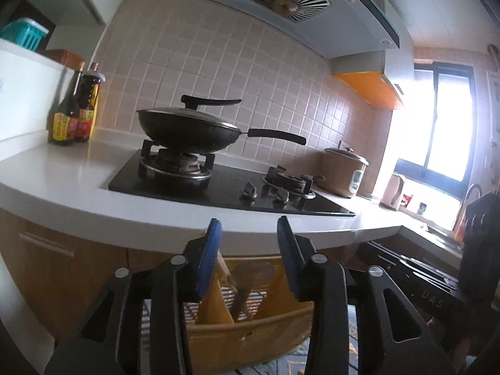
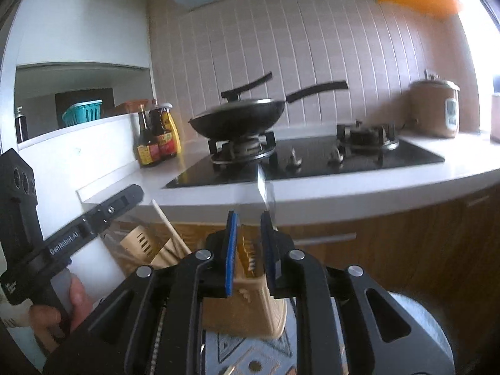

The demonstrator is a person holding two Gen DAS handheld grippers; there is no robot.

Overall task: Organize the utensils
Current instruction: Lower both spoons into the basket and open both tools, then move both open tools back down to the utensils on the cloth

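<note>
Left gripper point(image 1: 248, 228): blue-padded fingers point(image 1: 211, 256) spread apart, nothing between them, held low in front of the counter's front edge. Right gripper point(image 2: 249, 218): blue pads point(image 2: 231, 250) also parted, gripping nothing, likewise below the counter's point(image 2: 312, 187) front edge.

Beige slotted utensil holder point(image 1: 250, 328): below counter level, in front of the wooden cabinet fronts point(image 1: 62, 265), seen between and behind both pairs of fingers. Divided into compartments; brown wooden utensil point(image 1: 247, 284) standing tilted in a middle compartment. In the right wrist view, holder point(image 2: 247, 300) directly behind the fingers, with a pale stick point(image 2: 170, 228) leaning up toward the counter edge at its left side; further contents blurred.

Left gripper body point(image 2: 72, 234) visible at the left of the right wrist view, handle in a hand point(image 2: 62, 306).

On the counter point(image 1: 78, 181): black glass hob point(image 1: 231, 187) near the front edge; lidded black pan point(image 1: 190, 131) on the left burner, handle pointing right; right burner point(image 1: 289, 182) bare. Two dark sauce bottles point(image 1: 75, 115) at the back left corner. Brown rice cooker point(image 1: 343, 172) just right of the hob, pale kettle point(image 1: 393, 192) beyond it near the window.
</note>
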